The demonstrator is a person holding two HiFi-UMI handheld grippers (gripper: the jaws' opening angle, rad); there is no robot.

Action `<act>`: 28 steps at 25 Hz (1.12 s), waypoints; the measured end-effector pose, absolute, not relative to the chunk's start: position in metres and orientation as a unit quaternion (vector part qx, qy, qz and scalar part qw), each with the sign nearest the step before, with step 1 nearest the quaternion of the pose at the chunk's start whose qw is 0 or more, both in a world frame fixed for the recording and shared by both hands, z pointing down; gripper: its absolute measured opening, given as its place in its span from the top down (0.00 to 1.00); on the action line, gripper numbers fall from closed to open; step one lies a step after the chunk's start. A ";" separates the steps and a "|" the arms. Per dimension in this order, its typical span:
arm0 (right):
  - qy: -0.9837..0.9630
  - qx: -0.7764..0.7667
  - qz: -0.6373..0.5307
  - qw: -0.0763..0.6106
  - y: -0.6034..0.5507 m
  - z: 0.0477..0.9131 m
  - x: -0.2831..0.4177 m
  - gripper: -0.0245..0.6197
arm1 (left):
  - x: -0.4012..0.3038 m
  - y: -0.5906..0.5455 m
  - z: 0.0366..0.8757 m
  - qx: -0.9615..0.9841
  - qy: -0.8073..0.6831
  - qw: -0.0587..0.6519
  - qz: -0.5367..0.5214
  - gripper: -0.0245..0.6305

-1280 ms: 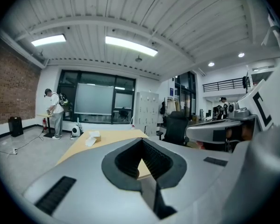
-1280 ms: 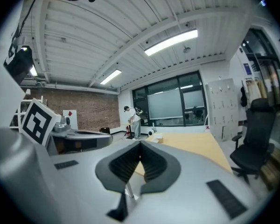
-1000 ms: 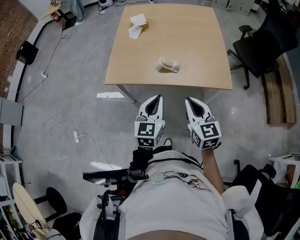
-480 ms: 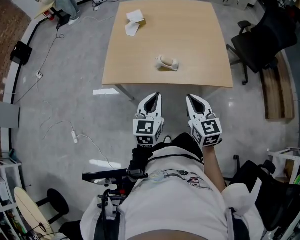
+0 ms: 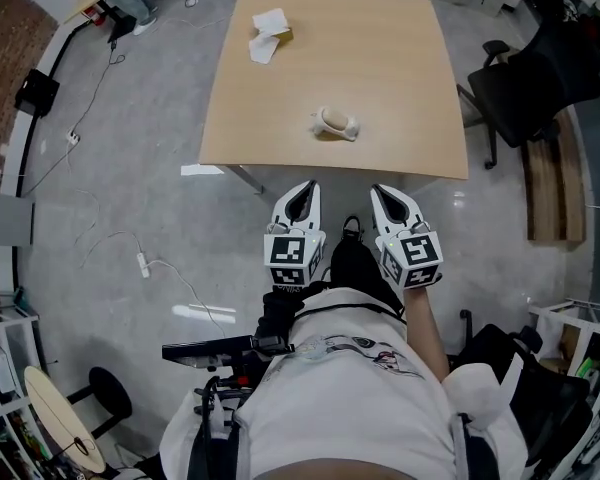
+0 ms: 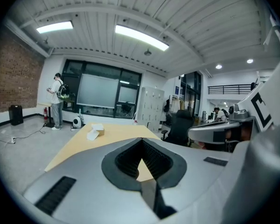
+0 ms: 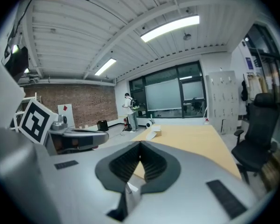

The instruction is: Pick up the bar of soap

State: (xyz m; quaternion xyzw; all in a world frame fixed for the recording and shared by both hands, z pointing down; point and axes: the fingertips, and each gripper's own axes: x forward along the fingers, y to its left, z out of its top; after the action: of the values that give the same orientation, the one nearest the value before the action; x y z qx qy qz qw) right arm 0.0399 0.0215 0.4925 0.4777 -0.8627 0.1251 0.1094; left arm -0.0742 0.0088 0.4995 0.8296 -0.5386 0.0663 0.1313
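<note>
In the head view a pale oval bar of soap (image 5: pixel 331 118) lies on a small white dish (image 5: pixel 346 132) near the front of the light wooden table (image 5: pixel 400 58). My left gripper (image 5: pixel 308 187) and right gripper (image 5: pixel 378 191) hang side by side over the floor, just short of the table's near edge. Both are shut, with nothing between their jaws. The left gripper view shows shut jaw tips (image 6: pixel 141 139) with the tabletop (image 6: pixel 84 146) beyond. In the right gripper view the shut jaw tips (image 7: pixel 140 144) point along the table (image 7: pixel 196 141). Neither gripper view shows the soap.
A white box with paper (image 5: pixel 269 36) sits at the table's far left corner. A black office chair (image 5: pixel 540 73) stands to the right of the table. Cables (image 5: pixel 140 263) trail over the floor on the left. A person (image 6: pixel 57 99) stands far off by the windows.
The table has drawn closer in the head view. Both grippers now sit nearer its front edge, still shut and side by side.
</note>
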 end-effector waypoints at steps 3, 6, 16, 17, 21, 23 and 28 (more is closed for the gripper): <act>-0.866 0.471 0.128 0.108 0.001 0.496 0.039 0.95 | -0.077 -0.009 0.504 0.824 -0.546 0.132 0.071 0.96; -0.870 0.465 0.127 0.104 -0.024 0.496 0.038 0.95 | -0.080 -0.034 0.503 0.819 -0.554 0.129 0.074 0.96; -0.874 0.452 0.146 0.104 -0.115 0.503 0.062 0.95 | -0.045 -0.124 0.500 0.824 -0.544 0.126 0.091 0.96; -0.876 0.447 0.146 0.105 -0.122 0.504 0.062 0.95 | -0.042 -0.132 0.501 0.824 -0.544 0.127 0.092 0.96; -0.889 0.417 0.150 0.115 -0.146 0.511 0.059 0.95 | -0.035 -0.163 0.510 0.817 -0.549 0.140 0.106 0.96; -0.892 0.406 0.158 0.120 -0.157 0.517 0.059 0.95 | -0.032 -0.176 0.516 0.812 -0.554 0.147 0.114 0.96; -0.898 0.381 0.175 0.134 -0.183 0.534 0.062 0.95 | -0.031 -0.203 0.534 0.797 -0.567 0.164 0.131 0.96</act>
State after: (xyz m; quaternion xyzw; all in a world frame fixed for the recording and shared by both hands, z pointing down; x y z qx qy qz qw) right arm 0.0619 -0.1831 0.5336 0.3812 -0.8979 0.1749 0.1336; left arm -0.0311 -0.2029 0.5343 0.7967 -0.5670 0.1306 0.1635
